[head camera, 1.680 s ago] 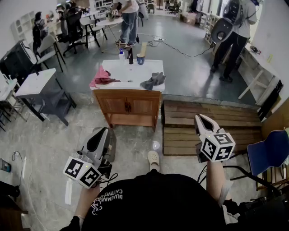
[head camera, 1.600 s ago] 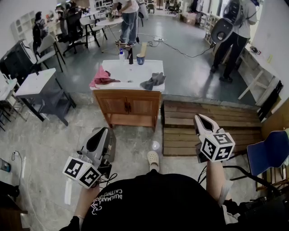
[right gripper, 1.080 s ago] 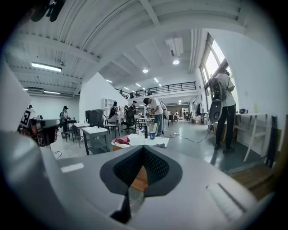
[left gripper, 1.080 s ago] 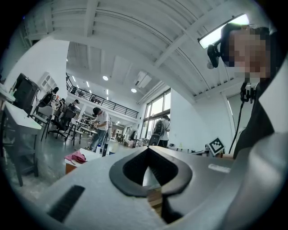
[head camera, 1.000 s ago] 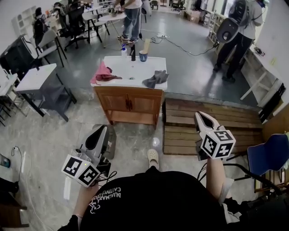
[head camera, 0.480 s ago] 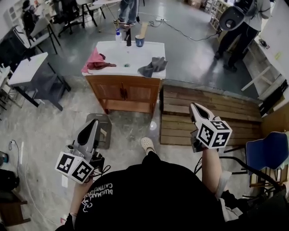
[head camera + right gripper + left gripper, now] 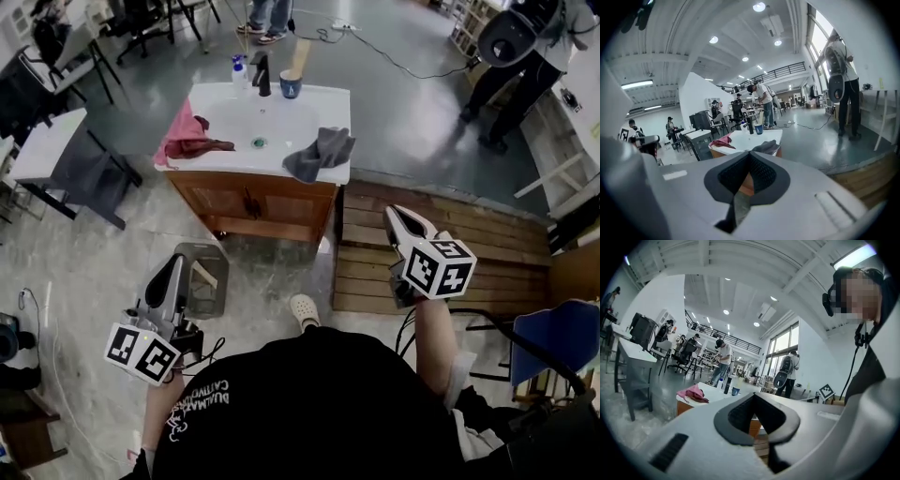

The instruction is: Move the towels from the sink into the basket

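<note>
A pink towel (image 7: 187,141) lies on the left edge of the white sink top (image 7: 234,117). A grey towel (image 7: 319,155) hangs over its front right corner. The grey basket (image 7: 222,281) stands on the floor in front of the wooden cabinet. My left gripper (image 7: 174,264) is shut and empty, over the basket's left side in the head view. My right gripper (image 7: 397,217) is also shut and empty, over the wooden pallet to the right, well short of the sink. In the left gripper view the pink towel (image 7: 693,393) shows far ahead. Both towels (image 7: 765,146) show beyond my right gripper (image 7: 750,154).
Bottles and a blue cup (image 7: 291,86) stand at the back of the sink. A wooden pallet platform (image 7: 487,253) lies on the right, with a blue chair (image 7: 562,337) beyond it. A grey table (image 7: 56,150) is on the left. People stand behind the sink.
The sink and basket have drawn closer and lower in the head view. Both grippers have advanced toward the sink, still shut and empty.
</note>
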`<state>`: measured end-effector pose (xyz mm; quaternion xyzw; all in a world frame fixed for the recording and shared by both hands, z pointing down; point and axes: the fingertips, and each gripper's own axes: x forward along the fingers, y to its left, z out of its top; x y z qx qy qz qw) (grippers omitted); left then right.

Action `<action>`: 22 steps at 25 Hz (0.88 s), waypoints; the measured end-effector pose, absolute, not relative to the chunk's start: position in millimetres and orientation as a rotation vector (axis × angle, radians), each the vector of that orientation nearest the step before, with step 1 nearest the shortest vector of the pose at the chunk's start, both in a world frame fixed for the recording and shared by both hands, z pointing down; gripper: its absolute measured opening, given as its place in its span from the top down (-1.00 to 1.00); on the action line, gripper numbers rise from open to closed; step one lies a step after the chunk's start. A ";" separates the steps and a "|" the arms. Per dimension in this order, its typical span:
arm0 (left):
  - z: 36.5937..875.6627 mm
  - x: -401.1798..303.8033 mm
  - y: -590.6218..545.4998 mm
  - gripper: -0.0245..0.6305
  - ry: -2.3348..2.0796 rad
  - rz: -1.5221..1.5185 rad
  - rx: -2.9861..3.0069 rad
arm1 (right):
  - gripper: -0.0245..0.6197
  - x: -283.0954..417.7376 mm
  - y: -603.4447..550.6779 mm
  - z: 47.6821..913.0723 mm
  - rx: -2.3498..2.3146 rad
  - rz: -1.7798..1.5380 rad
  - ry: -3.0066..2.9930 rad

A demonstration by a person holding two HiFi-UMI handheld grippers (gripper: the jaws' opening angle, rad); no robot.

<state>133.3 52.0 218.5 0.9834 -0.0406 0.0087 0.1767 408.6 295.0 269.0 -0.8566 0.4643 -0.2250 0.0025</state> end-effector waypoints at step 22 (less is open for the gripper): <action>224.4 251.5 -21.1 0.92 -0.338 0.098 2.751 | 0.90 536.5 139.1 349.5 -2.548 -1.033 1.824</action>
